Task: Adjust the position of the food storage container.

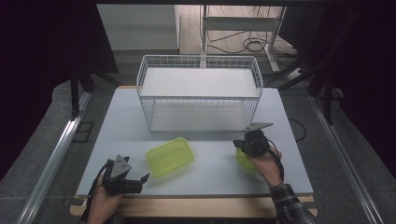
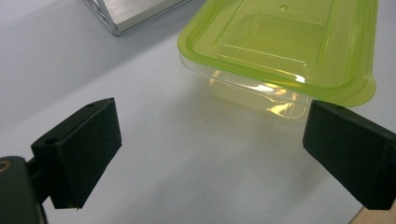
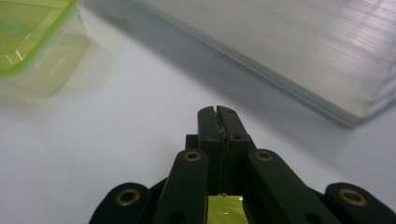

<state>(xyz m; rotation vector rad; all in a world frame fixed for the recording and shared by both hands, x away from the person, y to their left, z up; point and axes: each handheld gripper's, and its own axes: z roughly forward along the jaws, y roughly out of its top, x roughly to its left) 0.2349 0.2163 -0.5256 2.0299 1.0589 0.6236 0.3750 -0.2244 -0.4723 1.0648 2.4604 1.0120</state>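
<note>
A yellow-green lidded plastic container (image 1: 170, 156) lies on the white table, left of centre. My left gripper (image 1: 135, 170) sits at the front left corner, pointing at it. Its jaws stand open, and the container (image 2: 280, 51) is a short way beyond the pads (image 2: 79, 149) with bare table between them. My right gripper (image 1: 239, 143) hovers right of centre with a thin yellow-green plastic piece (image 1: 243, 159) under the hand. In the right gripper view the jaws (image 3: 217, 112) are pressed together, the yellow-green piece (image 3: 226, 210) shows at their base, and the container (image 3: 32, 42) lies off to the upper left.
A white wire basket (image 1: 198, 57) with a pale shelf board stands at the back of the table, and its lower edge (image 3: 280, 79) runs just ahead of my right gripper. Bare white tabletop (image 1: 210, 175) lies between the two hands. Table legs and cables are beyond the basket.
</note>
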